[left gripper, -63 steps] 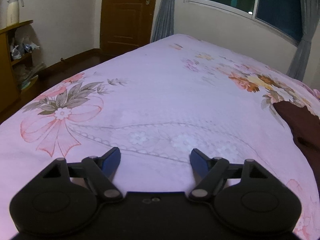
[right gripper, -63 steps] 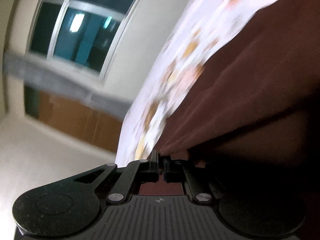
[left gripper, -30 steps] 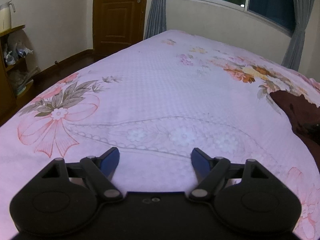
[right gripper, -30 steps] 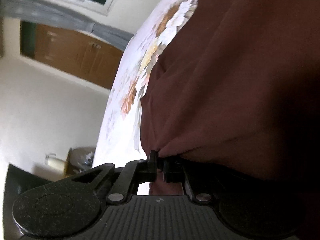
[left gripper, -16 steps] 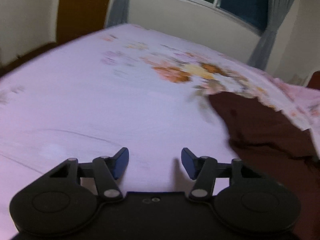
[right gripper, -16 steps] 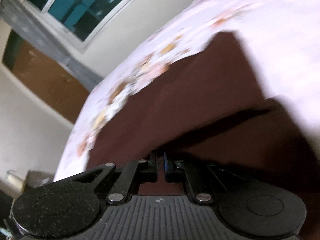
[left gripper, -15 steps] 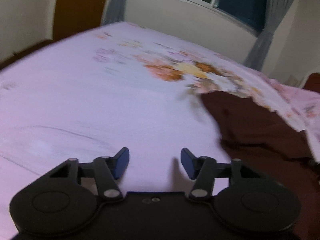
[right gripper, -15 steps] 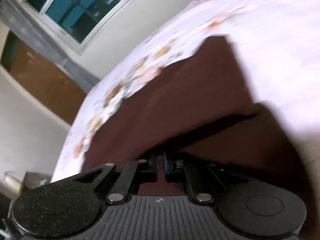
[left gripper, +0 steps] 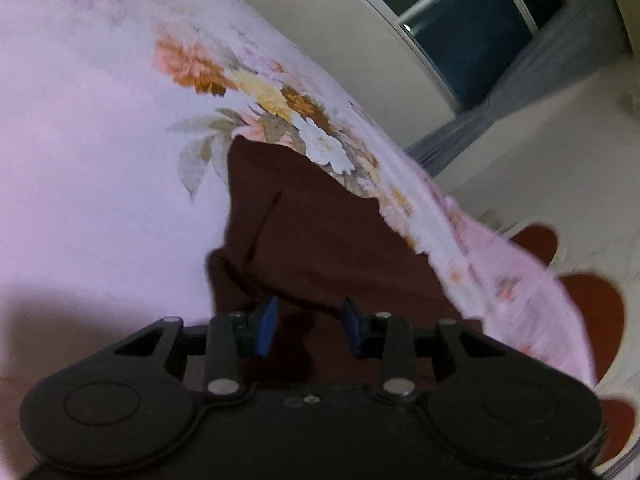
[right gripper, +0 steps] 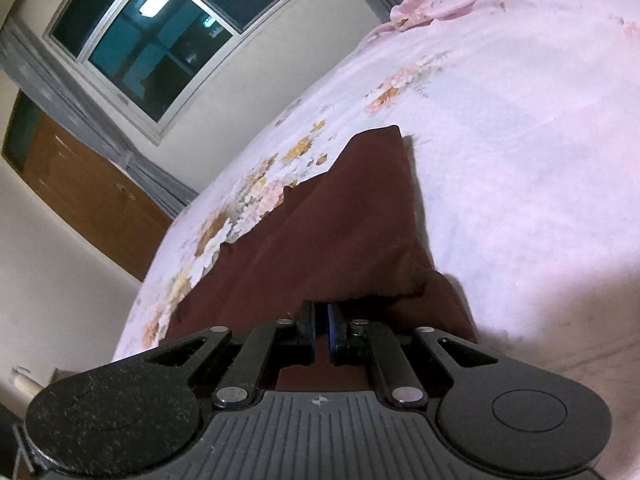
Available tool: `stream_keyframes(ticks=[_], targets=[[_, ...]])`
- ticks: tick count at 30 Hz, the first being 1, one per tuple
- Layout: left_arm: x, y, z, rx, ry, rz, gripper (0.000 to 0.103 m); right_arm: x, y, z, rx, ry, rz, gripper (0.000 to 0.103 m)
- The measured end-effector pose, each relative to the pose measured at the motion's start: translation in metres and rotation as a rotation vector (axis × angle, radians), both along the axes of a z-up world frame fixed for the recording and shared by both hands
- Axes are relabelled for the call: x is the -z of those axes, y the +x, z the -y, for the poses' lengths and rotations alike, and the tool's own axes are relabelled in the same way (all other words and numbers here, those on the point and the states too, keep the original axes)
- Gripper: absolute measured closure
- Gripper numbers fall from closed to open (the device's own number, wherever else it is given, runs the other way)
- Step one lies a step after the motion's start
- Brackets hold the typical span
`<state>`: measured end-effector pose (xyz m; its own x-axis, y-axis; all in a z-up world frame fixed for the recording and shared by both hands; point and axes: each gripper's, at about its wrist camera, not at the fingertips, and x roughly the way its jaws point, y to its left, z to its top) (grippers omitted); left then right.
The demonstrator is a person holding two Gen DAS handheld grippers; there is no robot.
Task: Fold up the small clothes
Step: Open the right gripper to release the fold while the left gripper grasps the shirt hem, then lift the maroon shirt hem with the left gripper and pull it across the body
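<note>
Maroon garment (left gripper: 320, 236) now lies stretched across the floral bedsheet (left gripper: 80, 160), its near edge bunched at my right gripper (right gripper: 321, 330), jaws pinched almost together on the cloth. My left gripper (left gripper: 308, 330), over bare sheet a second ago, has swung onto the near hem, jaws half-narrowed and closing around a fold but not yet pressing. With both corners held I judge the fold can begin.

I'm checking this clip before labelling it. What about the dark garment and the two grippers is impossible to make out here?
- What kind of clothing the maroon garment is: both views show only part of it, and each gripper body covers its near edge.
- Whether the closing left gripper already presses cloth: left wrist view, the fabric between its pads is dark and shadowed.
- Which part the right gripper pinches: right wrist view, its jaws hide the pinched spot.
</note>
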<state>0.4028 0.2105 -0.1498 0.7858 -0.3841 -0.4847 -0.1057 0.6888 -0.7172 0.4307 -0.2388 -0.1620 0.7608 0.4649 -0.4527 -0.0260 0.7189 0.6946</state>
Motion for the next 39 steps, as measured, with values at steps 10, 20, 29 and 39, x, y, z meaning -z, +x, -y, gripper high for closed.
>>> stream_keyframes(ticks=[10, 20, 29, 39], targets=[[0.022, 0.022, -0.010, -0.077, -0.180, -0.043, 0.070, 0.003, 0.013, 0.010, 0.017, 0.174, 0.040, 0.018], [0.014, 0.027, -0.007, -0.147, -0.150, 0.007, 0.089, 0.020, 0.033, 0.021, 0.036, 0.365, -0.057, 0.029], [-0.005, 0.040, -0.009, -0.148, -0.126, 0.119, 0.098, 0.015, 0.035, 0.031, 0.078, 0.387, 0.019, 0.077], [-0.054, 0.054, -0.001, -0.096, -0.083, 0.231, 0.098, 0.003, 0.036, 0.046, 0.103, 0.477, 0.141, 0.077]])
